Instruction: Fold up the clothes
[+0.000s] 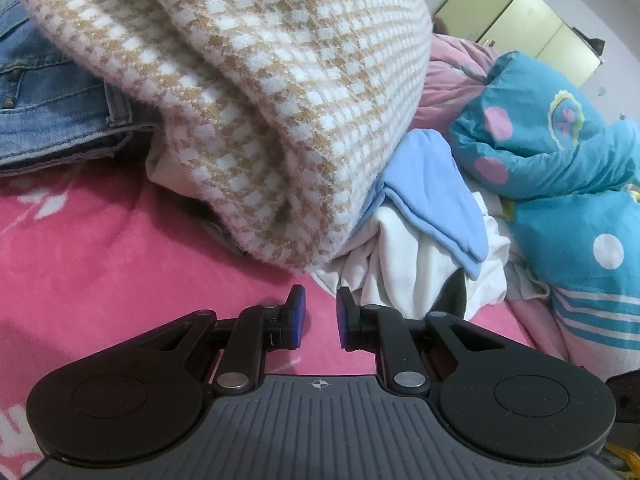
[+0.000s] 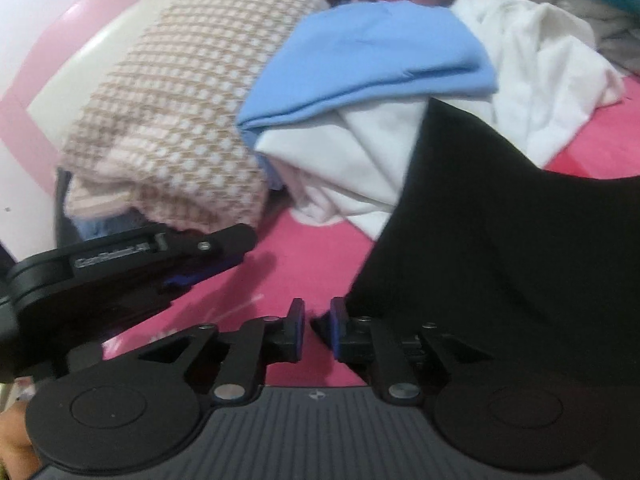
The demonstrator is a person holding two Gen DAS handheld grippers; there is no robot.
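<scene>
Two claws were in play over the pink bed sheet point(image 1: 100, 248), and neither had cloth clamped. My left claw point(image 1: 321, 312) stood at a narrow gap with bare sheet showing between its blue pads point(image 1: 299, 316); it hung just short of the near end of the clothes heap, where I judged it was waiting for a corner to be offered.

My right claw point(image 2: 317, 326) was also narrow. The edge of the black garment point(image 2: 500, 264) lay against the outer side of its right finger, and a dark tip of cloth showed in the gap, but the pads did not appear to press on it, so I took the garment as not gripped. That view was blurred.

The black garment was draped over the sheet at the right of the heap, partly covering the white cloth point(image 2: 360, 152). It looked smooth, matte and limp, with one curved free edge. Behind it lay the light blue piece point(image 2: 360, 64), loosely doubled over, and the tan-and-white check knit point(image 1: 260, 100), thick and fuzzy, slumped over the jeans point(image 1: 48, 112).
</scene>
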